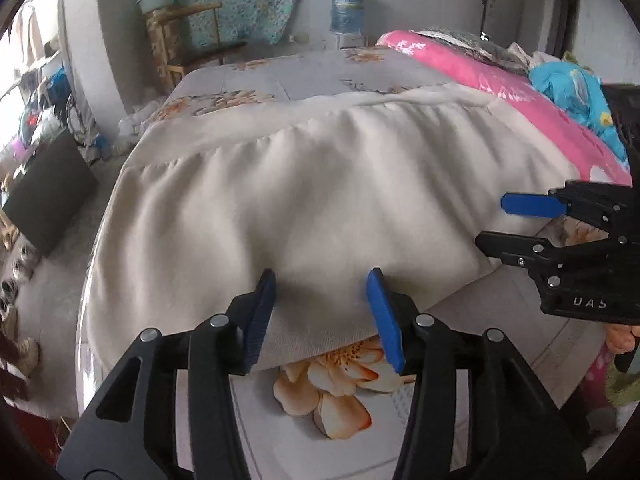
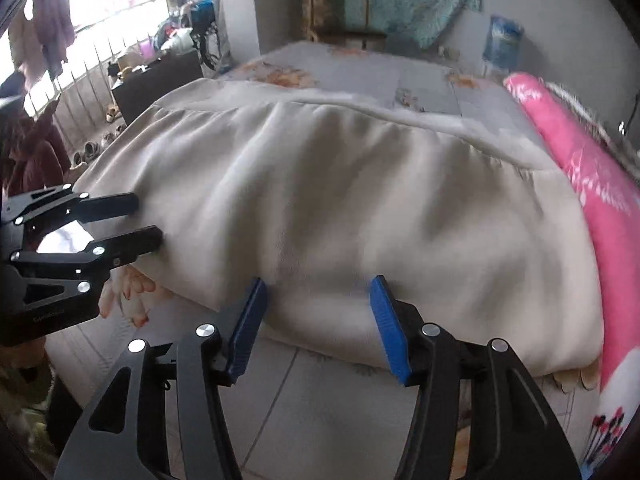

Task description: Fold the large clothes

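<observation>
Both claws, left claw (image 1: 322, 316) and right claw (image 2: 318, 322), stand spread at the cream garment's (image 1: 320, 200) near edge; its underside is hidden, with bare bed (image 1: 304, 76) at twelve o'clock.

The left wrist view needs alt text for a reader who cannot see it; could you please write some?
A large cream garment lies spread on a floral bedsheet, its near folded edge between the open blue pads of the left gripper. The right gripper, also open, reaches in from the right edge, beside a pink blanket.
</observation>
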`<action>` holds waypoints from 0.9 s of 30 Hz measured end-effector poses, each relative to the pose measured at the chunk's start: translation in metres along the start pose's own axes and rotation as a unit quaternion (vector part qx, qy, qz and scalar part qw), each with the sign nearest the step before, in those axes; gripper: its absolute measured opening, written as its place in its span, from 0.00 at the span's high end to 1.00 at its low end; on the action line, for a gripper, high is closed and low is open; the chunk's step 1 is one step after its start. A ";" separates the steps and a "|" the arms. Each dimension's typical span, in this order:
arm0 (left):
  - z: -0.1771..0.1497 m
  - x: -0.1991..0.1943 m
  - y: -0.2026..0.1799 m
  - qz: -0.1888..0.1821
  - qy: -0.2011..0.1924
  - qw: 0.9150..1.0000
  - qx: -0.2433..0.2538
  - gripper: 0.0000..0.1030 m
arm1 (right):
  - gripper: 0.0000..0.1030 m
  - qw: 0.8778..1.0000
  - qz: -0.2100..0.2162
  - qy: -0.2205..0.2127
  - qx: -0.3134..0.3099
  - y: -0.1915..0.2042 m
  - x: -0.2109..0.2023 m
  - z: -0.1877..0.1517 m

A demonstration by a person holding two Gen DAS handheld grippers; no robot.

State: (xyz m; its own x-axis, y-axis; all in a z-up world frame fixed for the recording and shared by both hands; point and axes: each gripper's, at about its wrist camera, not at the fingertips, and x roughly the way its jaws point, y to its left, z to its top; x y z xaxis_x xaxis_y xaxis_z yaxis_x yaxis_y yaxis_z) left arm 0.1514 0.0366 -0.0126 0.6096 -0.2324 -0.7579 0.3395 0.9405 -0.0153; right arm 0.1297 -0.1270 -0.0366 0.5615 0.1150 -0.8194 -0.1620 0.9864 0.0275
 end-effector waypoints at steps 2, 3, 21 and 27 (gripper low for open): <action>0.005 -0.009 0.003 0.006 -0.022 1.000 -0.013 0.49 | 0.49 0.999 0.034 -0.021 0.026 -0.003 -0.010 0.007; 0.009 -0.013 0.005 0.019 -0.035 0.999 -0.021 0.43 | 0.49 0.998 0.044 -0.035 0.033 -0.002 -0.014 0.010; 0.009 0.022 0.017 0.105 0.022 0.991 -0.077 0.15 | 0.41 0.998 -0.047 -0.030 0.001 -0.015 0.051 0.049; 0.009 0.021 0.016 0.109 0.021 0.991 -0.079 0.13 | 0.41 0.997 -0.042 -0.042 0.045 -0.032 0.026 0.064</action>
State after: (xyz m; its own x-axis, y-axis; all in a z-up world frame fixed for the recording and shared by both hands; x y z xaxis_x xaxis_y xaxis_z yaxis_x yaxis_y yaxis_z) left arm 0.1762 0.0445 -0.0234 0.6241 -0.0111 -0.7813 0.0836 0.9951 0.0526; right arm 0.2012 -0.1481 -0.0226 0.6372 0.0380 -0.7698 -0.0399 0.9991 0.0163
